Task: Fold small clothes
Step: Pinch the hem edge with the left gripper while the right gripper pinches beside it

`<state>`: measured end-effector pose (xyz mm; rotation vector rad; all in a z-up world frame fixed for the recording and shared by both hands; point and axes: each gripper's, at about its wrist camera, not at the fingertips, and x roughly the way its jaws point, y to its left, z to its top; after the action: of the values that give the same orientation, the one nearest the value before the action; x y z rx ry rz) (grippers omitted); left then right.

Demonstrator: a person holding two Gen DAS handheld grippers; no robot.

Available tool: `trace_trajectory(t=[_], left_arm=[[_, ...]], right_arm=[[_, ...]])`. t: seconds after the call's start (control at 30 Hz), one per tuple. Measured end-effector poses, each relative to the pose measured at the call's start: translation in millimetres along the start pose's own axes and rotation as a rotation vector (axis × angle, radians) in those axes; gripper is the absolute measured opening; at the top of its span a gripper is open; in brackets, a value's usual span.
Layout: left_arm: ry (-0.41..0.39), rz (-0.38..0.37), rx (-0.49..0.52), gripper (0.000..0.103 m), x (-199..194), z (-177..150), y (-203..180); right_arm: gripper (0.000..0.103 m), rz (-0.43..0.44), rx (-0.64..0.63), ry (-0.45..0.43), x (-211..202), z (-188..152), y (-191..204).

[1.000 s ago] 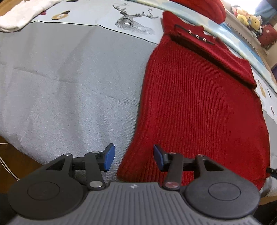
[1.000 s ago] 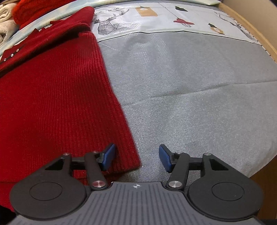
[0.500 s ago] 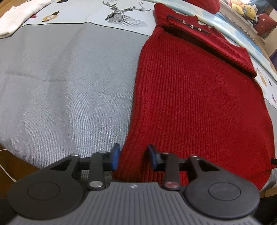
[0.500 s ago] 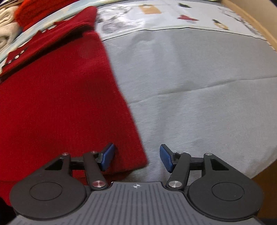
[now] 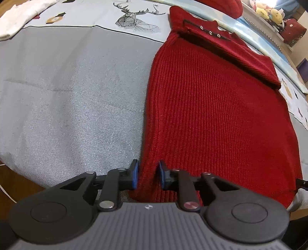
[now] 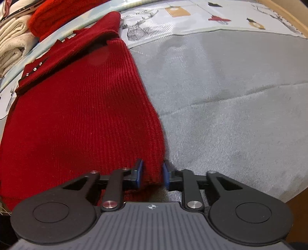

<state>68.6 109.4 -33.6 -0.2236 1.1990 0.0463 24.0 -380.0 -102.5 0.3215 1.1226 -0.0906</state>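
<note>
A red ribbed knit sweater (image 5: 211, 107) lies flat on the grey bed cover (image 5: 67, 96), its sleeves folded across the buttoned collar end at the far side. My left gripper (image 5: 148, 176) sits at the near left corner of the hem, its jaws closing, blue pads pressing a bunched ridge of the knit. In the right wrist view the same sweater (image 6: 77, 115) fills the left half. At its near right hem corner my right gripper (image 6: 152, 175) has jaws closing, with the fabric edge pinched between the pads.
A white garment (image 5: 19, 17) lies at the far left. Plush toys (image 5: 269, 11) sit on a shelf beyond the bed. Folded cream towels (image 6: 11, 42) and another red item (image 6: 57, 13) are stacked far left. The bed's wooden edge (image 6: 296, 203) is close at near right.
Both grippers' jaws have narrowed from wide open onto the sweater's near hem corners, the left first, then the right. The knit now bunches between each pair of pads.
</note>
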Motion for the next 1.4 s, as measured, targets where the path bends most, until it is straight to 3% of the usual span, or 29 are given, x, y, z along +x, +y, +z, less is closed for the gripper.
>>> trace_trajectory(t=[0.2,0.33,0.37,0.5,0.67,0.77,1.1,1.2,1.4], left_arm=[[0.006,0.008,0.011,0.023,3,0,-1],[0.0,0.01,0.025,0.018,2,0,-5],[-0.019,0.007,0.015,0.014,-1,0,-4],[-0.083,-0.004,-0.022,0.013,-12,3,1],[-0.033,0.015,-0.001,0.015,-3,1,-3],[-0.01,0.023,0.01,0.021,1,1,-4],[0.003,0.039,0.038,0.023,8,3,-7],[-0.005,0.031,0.038,0.014,7,2,-8],[-0.04,0.011,0.031,0.009,-3,-1,-6]], right_arm=[[0.033,-0.006,-0.053,0.01,3,-1,10],[0.023,0.0,-0.059,0.0,1,-3,11],[0.021,0.002,-0.06,-0.009,-1,-4,11],[0.02,0.028,-0.029,-0.057,-10,-3,9],[0.022,0.016,-0.03,-0.027,-3,-3,10],[0.027,0.002,-0.051,-0.007,1,-5,13],[0.028,-0.01,-0.055,-0.004,5,-3,17],[0.025,-0.014,-0.049,-0.017,2,-5,16],[0.02,0.002,-0.055,-0.051,-5,-5,16]])
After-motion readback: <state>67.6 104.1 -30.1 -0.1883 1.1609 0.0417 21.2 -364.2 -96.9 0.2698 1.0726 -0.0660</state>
